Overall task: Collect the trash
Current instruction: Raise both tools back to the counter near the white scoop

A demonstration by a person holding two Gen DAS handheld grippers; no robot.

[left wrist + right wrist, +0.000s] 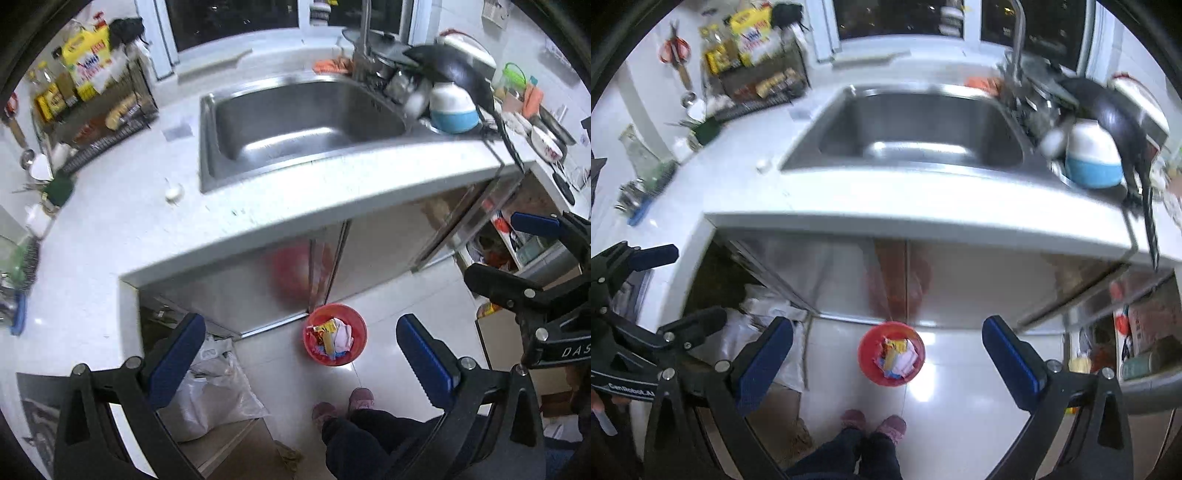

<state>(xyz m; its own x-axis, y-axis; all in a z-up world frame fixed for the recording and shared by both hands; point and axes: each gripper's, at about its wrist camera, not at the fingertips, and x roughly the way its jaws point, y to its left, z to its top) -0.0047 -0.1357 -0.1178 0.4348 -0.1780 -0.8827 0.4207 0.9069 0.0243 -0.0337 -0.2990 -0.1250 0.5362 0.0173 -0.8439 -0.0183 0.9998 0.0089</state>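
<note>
Left-wrist view: left gripper (301,354) and right gripper (888,356), jaws apart and empty, should descend squarely over the red bin (335,334) below the sink (295,122).

A white countertop (110,236) carries a steel sink (295,122) near its back edge, beneath dark windows (236,18); glossy white floor tiles (960,387) below.

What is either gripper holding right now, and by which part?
Nothing. The left gripper and the right gripper are both open and empty, held above the red bin of trash on the floor.
</note>
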